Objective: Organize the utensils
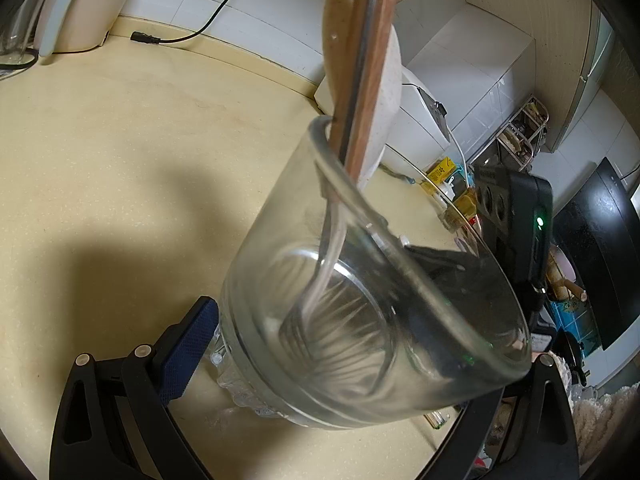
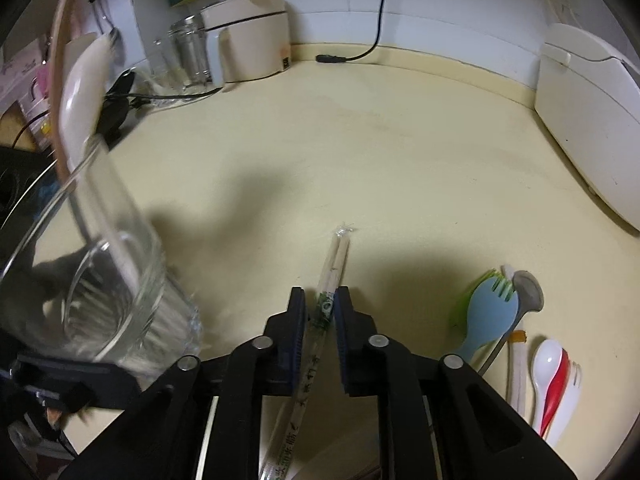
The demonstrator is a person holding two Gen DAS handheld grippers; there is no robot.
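A: What did the left wrist camera show?

B: The left gripper (image 1: 360, 344) held a clear glass (image 1: 360, 288) tilted above the cream counter (image 1: 120, 160), one blue pad (image 1: 188, 348) pressed against its base, the other finger hidden behind it. A fork (image 1: 296, 328) lay with its tines at the glass's bottom, and a wooden-handled utensil (image 1: 368, 80) and a pale spatula (image 1: 332, 40) leaned on the rim and stuck up past the top.

A: And behind it?

B: A black cable (image 1: 168, 38) lay along the counter's back edge, near a white appliance (image 1: 80, 8) in the back left corner.

A: The right wrist camera?

B: The right gripper (image 2: 320, 320) had its jaws narrowed on a pair of wrapped chopsticks (image 2: 328, 280), the pads close to either side. Whether they truly pinched the wrapper I couldn't tell. The tips pointed out towards the counter's middle.

A: Where were the other utensils?

B: Near the counter's front right edge: a blue spork (image 2: 486, 312) over a green one (image 2: 464, 304), a metal spoon (image 2: 528, 292), a white spoon (image 2: 546, 364), a red spoon (image 2: 558, 384) and a white fork (image 2: 570, 388) bunched together. The glass (image 2: 100, 280) stood tilted at the left.
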